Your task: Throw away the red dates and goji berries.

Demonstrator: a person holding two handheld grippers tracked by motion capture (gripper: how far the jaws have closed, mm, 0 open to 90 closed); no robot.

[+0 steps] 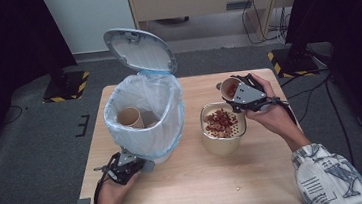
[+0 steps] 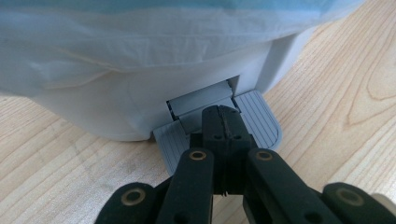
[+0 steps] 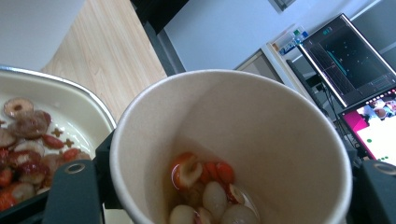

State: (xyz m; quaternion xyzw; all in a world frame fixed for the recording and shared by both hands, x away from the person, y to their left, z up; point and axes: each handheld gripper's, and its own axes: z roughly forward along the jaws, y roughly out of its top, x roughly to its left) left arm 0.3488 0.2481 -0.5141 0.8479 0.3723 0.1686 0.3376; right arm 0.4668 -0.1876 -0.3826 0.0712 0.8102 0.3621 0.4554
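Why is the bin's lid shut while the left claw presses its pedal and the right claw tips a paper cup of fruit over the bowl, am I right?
Not quite: the lid stands open, as the high view shows. The left claw does press the bin's pedal, and the right claw holds the paper cup over the bowl.

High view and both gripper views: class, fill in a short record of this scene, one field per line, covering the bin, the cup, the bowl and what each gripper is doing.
Bin: white pedal bin, lid up, bag-lined, one paper cup inside
Left gripper: left gripper shut, fingers pressing on the grey pedal
Right gripper: right gripper shut on the tilted cup
Cup contents: red and pale food pieces in liquid
Bowl: metal-rimmed bowl with reddish food, beside the bin
Surface: wooden table
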